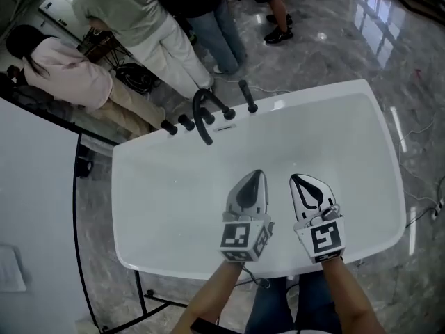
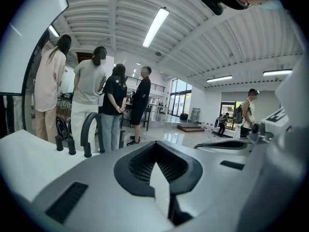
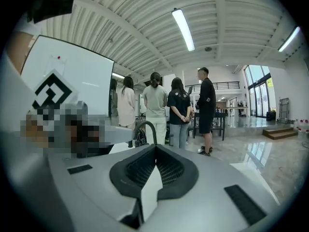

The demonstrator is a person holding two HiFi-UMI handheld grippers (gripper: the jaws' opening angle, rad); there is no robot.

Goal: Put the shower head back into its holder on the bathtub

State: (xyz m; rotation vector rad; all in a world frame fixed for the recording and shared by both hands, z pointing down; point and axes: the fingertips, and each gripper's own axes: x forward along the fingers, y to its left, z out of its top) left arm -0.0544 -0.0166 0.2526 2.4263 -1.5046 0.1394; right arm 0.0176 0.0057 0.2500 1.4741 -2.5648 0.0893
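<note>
Jaws pressed together and pinching nothing on both the left gripper (image 1: 256, 176) and the right gripper (image 1: 300, 181), which hang side by side over the near half of the white tub (image 1: 361, 138), well apart from the black shower head (image 1: 245, 92) that stands tilted on the far rim, seemingly seated in its holder (image 1: 252, 108), just right of the arched spout (image 1: 201, 113) and a row of knobs (image 1: 177, 124). Beyond that rim four people (image 2: 88, 88) stand close on a glossy marble floor (image 1: 327, 40), a white panel (image 1: 35, 186) flanks the tub's left, and each gripper's cube (image 1: 243, 236) bears black square markers
</note>
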